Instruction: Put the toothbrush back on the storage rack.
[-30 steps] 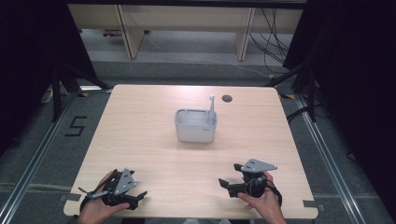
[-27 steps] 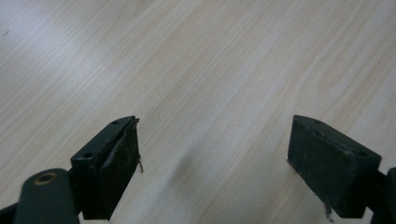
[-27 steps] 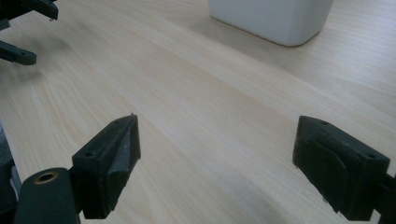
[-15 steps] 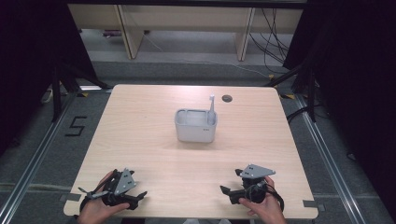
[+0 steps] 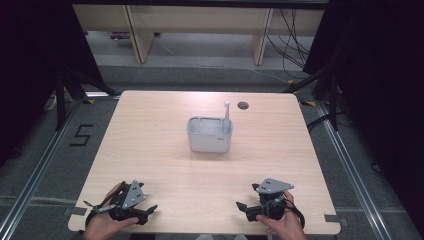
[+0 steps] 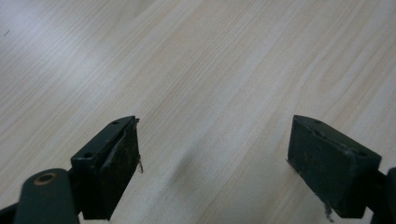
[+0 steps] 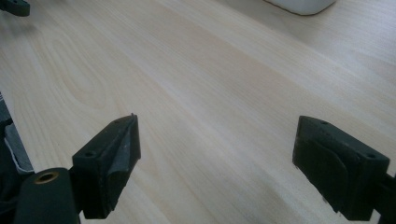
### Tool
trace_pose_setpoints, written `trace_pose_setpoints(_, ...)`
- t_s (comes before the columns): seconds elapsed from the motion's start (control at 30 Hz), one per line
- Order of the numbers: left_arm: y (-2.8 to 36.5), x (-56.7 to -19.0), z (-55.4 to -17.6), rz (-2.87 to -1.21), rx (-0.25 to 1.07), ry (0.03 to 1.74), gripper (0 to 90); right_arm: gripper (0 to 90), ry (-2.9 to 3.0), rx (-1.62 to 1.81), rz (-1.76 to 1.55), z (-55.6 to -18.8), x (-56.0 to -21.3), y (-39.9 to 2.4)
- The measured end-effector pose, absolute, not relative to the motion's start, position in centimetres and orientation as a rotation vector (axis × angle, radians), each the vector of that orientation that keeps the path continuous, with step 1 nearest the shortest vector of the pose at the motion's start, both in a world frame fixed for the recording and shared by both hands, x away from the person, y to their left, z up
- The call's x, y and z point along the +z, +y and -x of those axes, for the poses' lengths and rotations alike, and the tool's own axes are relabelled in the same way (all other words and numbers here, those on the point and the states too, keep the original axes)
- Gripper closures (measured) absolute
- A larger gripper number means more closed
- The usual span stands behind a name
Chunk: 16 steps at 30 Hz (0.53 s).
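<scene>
A light grey holder box (image 5: 209,134) stands at the middle of the wooden table (image 5: 150,140), with a white toothbrush (image 5: 226,116) upright in its right end. My left gripper (image 5: 148,212) rests low at the near left edge, held in a hand, jaws wide apart over bare wood (image 6: 212,154). My right gripper (image 5: 242,210) sits at the near right edge, jaws also wide apart with nothing between them (image 7: 215,154). The box's bottom corner (image 7: 301,5) peeks in at the top of the right gripper view.
A small dark grommet hole (image 5: 243,105) lies at the table's far edge. Shelving legs and cables stand on the floor beyond the table. Metal floor rails run along both sides. A tip of the left gripper (image 7: 14,7) shows at the upper left of the right gripper view.
My right gripper has slid back toward the near edge of the table. The left gripper has barely moved.
</scene>
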<state>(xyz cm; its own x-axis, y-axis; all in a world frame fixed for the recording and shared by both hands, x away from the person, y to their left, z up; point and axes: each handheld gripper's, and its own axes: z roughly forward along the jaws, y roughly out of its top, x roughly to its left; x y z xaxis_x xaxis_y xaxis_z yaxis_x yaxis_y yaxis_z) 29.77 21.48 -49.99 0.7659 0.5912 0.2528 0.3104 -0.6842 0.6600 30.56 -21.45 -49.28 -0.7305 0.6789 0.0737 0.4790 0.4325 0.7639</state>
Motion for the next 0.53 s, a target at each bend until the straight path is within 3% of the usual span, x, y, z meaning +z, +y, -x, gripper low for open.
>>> trace_pose_setpoints(0.53, 21.51, -49.96, -29.76, -2.353, 0.612, 0.669, 16.2, 15.7, 2.465, 1.186, -1.019, -30.63, -49.30, -21.44)
